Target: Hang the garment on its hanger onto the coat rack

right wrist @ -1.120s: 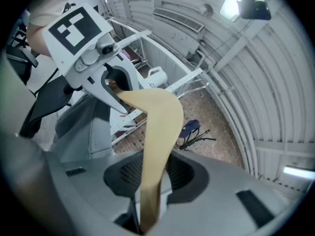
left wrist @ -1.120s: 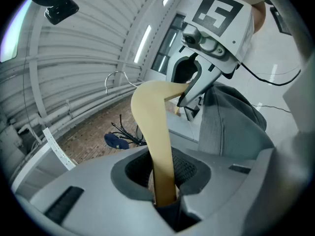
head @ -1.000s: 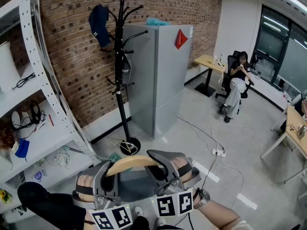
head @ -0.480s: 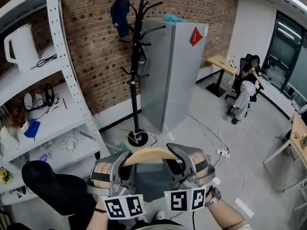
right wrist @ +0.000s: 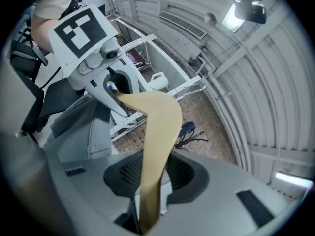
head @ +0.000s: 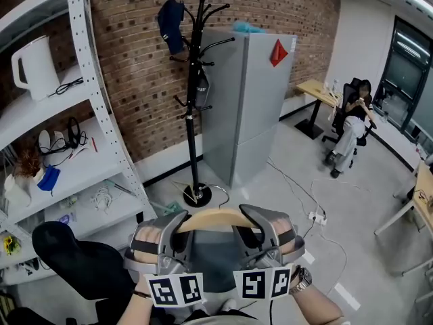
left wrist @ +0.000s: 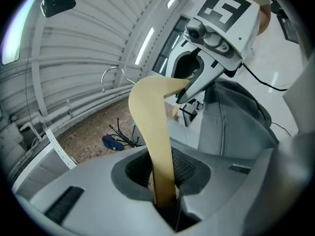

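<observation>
A pale wooden hanger [head: 214,218] carries a grey garment [head: 211,264] that hangs below it between my two grippers. My left gripper [head: 177,235] is shut on the hanger's left arm [left wrist: 156,146]. My right gripper [head: 249,235] is shut on the right arm [right wrist: 155,156]. The hanger's metal hook [left wrist: 112,76] shows in the left gripper view. The black coat rack [head: 193,93] stands ahead against the brick wall, with a dark blue cap [head: 169,24] on an upper peg and a small dark item lower on its pole.
A white metal shelf unit [head: 67,147] with a kettle [head: 32,66] and clutter stands on the left. A grey cabinet [head: 247,103] is right of the rack. A black chair [head: 81,266] sits low left. Cables and a power strip [head: 315,217] lie on the floor. A seated person [head: 352,124] is far right.
The view has shifted so the rack and shelf sit further right and higher up in frame; both grippers with the hanger moved slightly right. The grip is unchanged.
</observation>
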The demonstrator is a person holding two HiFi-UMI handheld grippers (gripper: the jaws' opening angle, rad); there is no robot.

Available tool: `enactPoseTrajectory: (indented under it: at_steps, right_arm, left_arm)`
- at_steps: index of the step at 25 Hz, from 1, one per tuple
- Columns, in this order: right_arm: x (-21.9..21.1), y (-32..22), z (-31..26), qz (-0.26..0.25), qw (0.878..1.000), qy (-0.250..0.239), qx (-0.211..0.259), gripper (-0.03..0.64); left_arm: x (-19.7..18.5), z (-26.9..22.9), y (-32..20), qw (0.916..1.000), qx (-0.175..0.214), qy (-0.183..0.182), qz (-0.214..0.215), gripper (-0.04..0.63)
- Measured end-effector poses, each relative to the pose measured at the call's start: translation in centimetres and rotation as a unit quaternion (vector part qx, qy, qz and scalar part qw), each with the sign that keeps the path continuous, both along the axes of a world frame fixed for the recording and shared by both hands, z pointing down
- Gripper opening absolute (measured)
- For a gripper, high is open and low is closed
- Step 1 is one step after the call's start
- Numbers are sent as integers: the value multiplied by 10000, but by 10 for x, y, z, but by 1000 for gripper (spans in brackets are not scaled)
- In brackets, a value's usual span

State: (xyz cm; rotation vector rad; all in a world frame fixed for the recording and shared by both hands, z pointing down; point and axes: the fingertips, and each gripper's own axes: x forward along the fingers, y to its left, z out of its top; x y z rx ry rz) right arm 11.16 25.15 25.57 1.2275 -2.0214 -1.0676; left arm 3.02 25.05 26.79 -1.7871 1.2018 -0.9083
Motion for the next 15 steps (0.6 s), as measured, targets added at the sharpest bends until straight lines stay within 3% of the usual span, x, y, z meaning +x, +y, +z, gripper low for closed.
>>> enactPoseTrajectory:
  at_steps: [15]
  right_arm:
    - [-2,-17,24,-431,9990,109,-107,112]
  left_arm:
    - [-1,28,-6,9986,-252,19,-465,74]
